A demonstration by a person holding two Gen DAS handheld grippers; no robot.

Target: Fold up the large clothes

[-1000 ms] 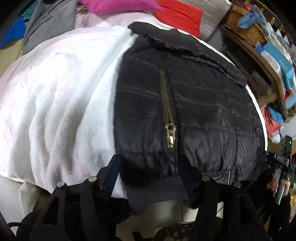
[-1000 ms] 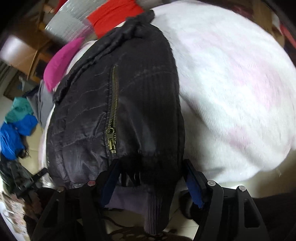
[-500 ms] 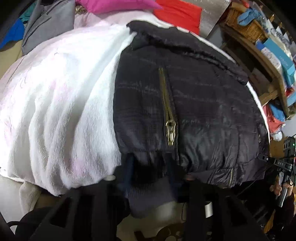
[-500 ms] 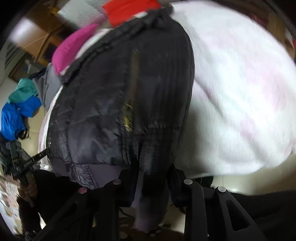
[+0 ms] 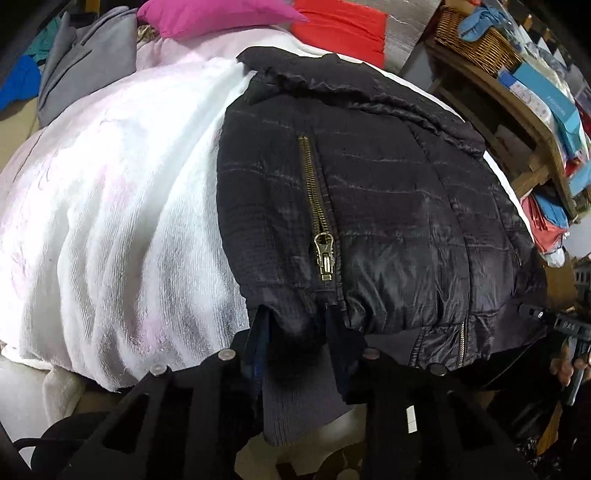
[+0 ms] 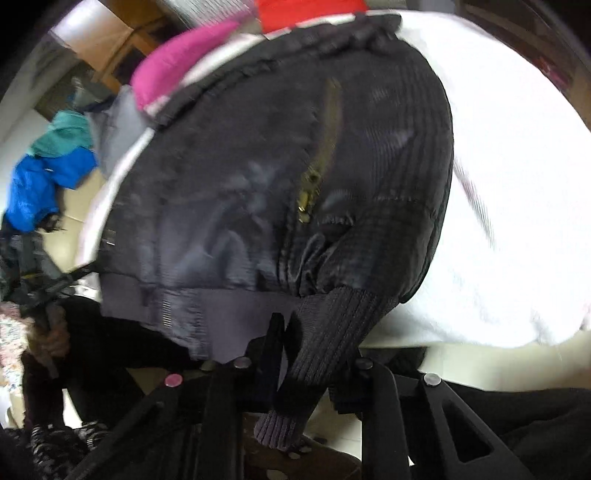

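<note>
A black quilted jacket with a brass pocket zip lies on a white and pink blanket. My left gripper sits at the jacket's near left hem. Its jaws are closing, with a bunch of hem fabric squeezed between the pads. In the right wrist view the jacket appears blurred, its near edge lifted. My right gripper is shut on the hem there, and a ribbed sleeve cuff hangs down over its fingers. The zip lies just beyond.
A pink pillow, a red pillow and a grey garment lie at the far end. A wooden shelf with a wicker basket and boxes stands on the right. Blue and teal clothes are piled beside the bed.
Both grippers have closed from wide open onto the jacket's near hem. The right one has rolled and lifted its corner, so the hem and cuff now hang clear of the blanket.
</note>
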